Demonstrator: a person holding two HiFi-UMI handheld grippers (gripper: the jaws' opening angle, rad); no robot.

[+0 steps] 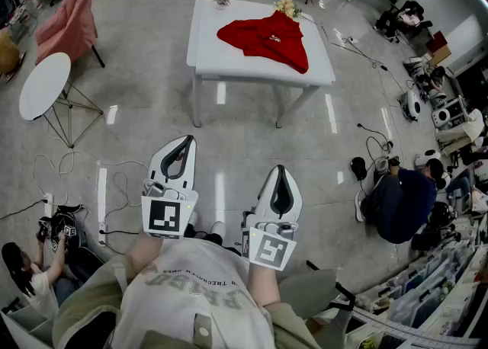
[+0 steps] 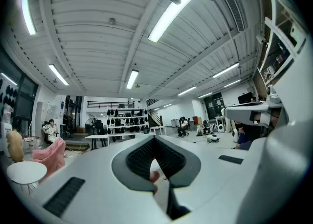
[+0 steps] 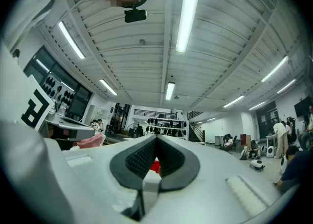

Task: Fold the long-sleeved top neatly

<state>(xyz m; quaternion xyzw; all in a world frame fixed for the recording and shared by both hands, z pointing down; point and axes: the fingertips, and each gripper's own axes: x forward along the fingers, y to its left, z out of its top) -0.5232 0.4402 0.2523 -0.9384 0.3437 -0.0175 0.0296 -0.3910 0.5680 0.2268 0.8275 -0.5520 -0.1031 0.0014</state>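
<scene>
Pale printed sweatshirt at 6 o'clock, two idle tools just ahead of it, folding not yet begun.

Jaws are pressed together on nothing on both the left white hand-held gripper at 8 o'clock and the right white hand-held gripper at 5 o'clock, each pointing toward 12 o'clock. The crumpled red long-sleeved top lies on the white rectangular surface at 12 o'clock, well apart from both, one end reaching toward the near right edge. The step in hand looks like the approach: come up square to the near edge and part the jaws only once over the cloth. Then pinch the shoulders or hem corners and spread the top flat first, since a fold begun on a bunched heap would likely come out crooked.
</scene>
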